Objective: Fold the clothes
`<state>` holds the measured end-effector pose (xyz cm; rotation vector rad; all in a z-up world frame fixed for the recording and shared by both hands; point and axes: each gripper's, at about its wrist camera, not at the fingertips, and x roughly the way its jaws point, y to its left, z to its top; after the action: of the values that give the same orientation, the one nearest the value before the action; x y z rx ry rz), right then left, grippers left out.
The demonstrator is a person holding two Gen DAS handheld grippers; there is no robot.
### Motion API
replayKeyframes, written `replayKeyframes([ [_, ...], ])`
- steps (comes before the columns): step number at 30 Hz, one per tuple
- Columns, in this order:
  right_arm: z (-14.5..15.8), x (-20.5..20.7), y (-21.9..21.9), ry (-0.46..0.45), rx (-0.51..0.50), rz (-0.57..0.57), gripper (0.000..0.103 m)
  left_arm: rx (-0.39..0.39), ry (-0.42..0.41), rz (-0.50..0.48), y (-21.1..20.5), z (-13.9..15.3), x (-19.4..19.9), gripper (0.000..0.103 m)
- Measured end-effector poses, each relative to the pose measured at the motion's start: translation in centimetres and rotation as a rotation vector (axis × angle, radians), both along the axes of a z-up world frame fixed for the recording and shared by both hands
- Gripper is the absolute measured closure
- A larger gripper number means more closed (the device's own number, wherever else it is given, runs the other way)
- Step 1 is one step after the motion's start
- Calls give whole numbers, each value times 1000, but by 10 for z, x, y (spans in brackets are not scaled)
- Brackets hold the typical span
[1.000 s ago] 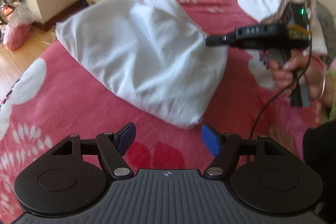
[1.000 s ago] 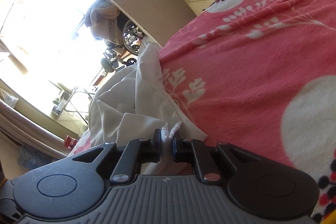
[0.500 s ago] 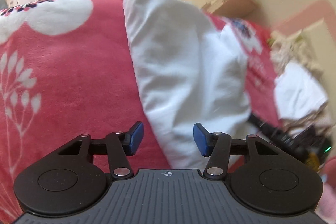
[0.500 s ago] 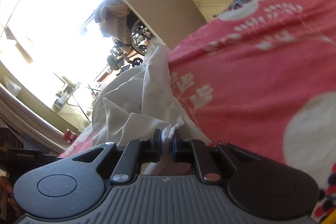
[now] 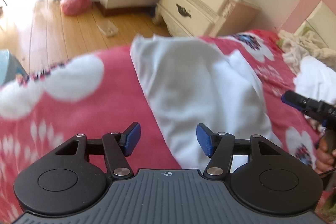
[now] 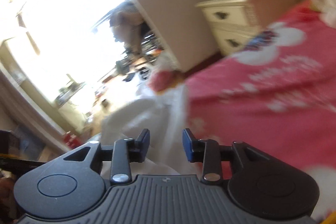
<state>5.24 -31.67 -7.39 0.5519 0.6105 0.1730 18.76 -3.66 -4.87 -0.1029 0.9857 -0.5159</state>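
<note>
I had both jaws spread, left gripper (image 5: 168,141) and right gripper (image 6: 166,145) holding nothing, white garment (image 5: 201,85) at 12 o'clock on the pink blanket (image 5: 94,117); pinch an edge squarely.

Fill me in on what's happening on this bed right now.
A person is folding laundry with a handheld gripper in each hand. A white garment lies partly folded on the red flowered blanket. The left gripper hovers over the garment's near edge, jaws open and empty. The right gripper is also open beside the cloth, gripping nothing. More white laundry is piled further back on the bed.
</note>
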Motion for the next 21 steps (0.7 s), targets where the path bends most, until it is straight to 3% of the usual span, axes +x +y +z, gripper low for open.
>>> replayKeyframes([
  [1,3,14,5,9,12,27,62,-1,-14,5,-2,0,5,44],
  [4,3,59,15,83,78,95,46,-5,-81,19,-13,-1,17,38],
  [7,-6,95,19,169,100,121,44,15,-130,37,-19,-4,25,37],
  [9,-13,109,22,210,93,170,51,10,-130,48,-19,-8,30,38],
  [10,-16,112,22,225,84,187,61,2,-124,52,-18,-10,33,38],
  [11,-19,113,22,232,68,188,78,-3,-119,55,-16,-12,35,38],
  [13,-24,114,20,248,36,192,96,-2,-110,59,-15,-16,40,39],
  [17,-34,115,17,279,-27,198,96,-50,-78,65,-7,-21,47,39],
  [21,-15,125,20,238,-68,215,90,-128,-69,61,-1,-22,55,39],
])
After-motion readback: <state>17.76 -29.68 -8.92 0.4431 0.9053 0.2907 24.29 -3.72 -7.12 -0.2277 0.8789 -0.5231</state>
